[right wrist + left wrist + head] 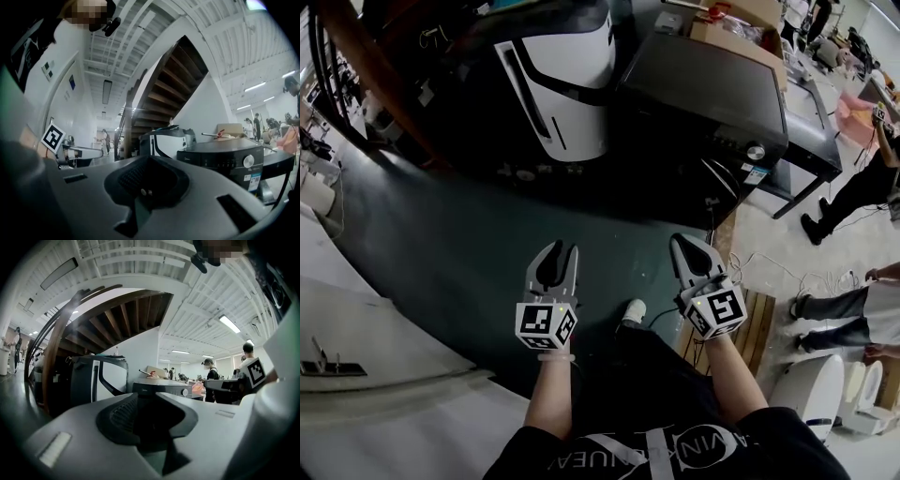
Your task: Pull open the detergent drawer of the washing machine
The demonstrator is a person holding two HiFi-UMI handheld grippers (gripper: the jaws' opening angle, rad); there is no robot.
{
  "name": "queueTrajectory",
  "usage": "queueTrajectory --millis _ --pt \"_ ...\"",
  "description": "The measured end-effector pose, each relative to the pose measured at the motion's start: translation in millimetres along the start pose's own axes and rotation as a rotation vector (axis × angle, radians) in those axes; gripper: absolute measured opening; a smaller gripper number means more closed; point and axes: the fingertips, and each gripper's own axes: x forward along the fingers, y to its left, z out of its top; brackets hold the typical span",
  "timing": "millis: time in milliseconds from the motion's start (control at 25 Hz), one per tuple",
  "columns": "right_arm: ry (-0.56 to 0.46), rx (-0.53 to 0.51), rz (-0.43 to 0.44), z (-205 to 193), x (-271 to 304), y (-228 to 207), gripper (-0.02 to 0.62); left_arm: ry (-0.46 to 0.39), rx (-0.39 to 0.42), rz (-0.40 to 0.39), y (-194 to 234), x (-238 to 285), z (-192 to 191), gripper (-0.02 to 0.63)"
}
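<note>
Dark floor (441,244) runs under a wooden staircase (122,315) and white ceiling (140,263).

Your left gripper (145,397): jaws slightly apart, nothing between them | washing machine (161,387) well ahead of you | white-and-black appliance (101,380) left of it, under the staircase (117,317)

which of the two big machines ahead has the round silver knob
The dark washing machine on the right, its knob at the front corner; the black-and-white machine left of it shows none.
</note>
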Motion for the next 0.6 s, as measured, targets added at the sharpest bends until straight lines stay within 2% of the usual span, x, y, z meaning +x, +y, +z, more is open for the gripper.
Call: queueTrajectory --millis 600 --pt "0.045 0.032 -0.08 -16 79 -73 0.014 0.049 -0.013 -0.083 36 122 -3 0.098"
